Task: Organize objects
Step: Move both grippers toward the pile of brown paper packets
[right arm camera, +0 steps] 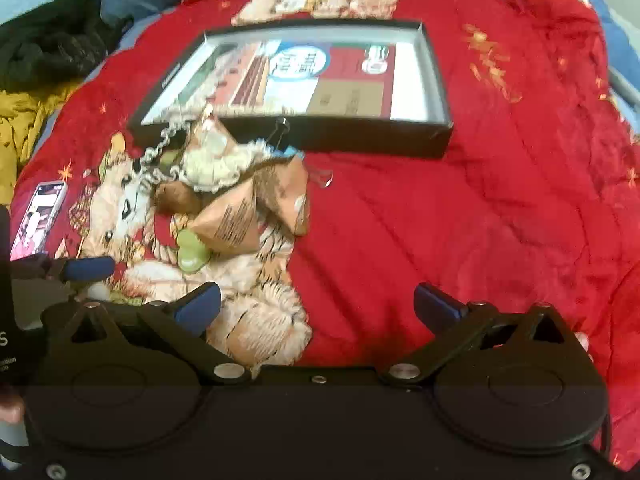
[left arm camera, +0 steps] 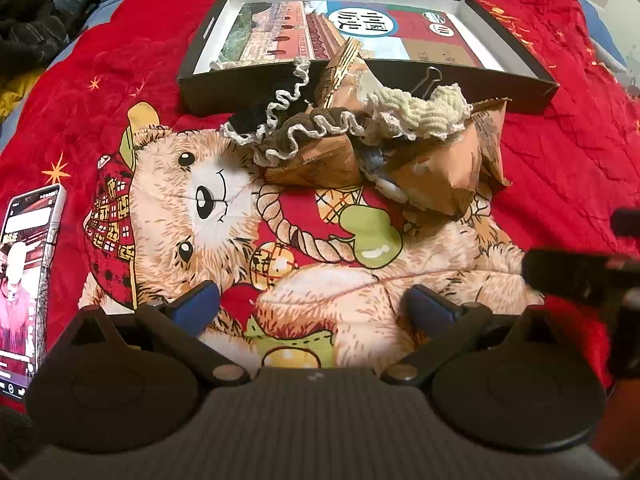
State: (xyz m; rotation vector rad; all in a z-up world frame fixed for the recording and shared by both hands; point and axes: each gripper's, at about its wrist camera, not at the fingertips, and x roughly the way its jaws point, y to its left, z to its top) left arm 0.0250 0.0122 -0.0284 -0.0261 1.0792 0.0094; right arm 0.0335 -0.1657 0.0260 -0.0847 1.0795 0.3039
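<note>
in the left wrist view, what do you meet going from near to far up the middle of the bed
left tool, open and empty → brown snack packets → crochet scrunchies lying on them → black binder clip → black box with a book inside

Red bear-print quilt [left arm camera: 560, 152] covering a bed. Directly on it: a shallow black box [left arm camera: 208, 92], a heap of brown snack packets [left arm camera: 440, 172] and crocheted pieces [left arm camera: 420, 110], and a lit phone [left arm camera: 28, 280]; dark clothing [left arm camera: 36, 20], apparently, at its far-left edge.
</note>
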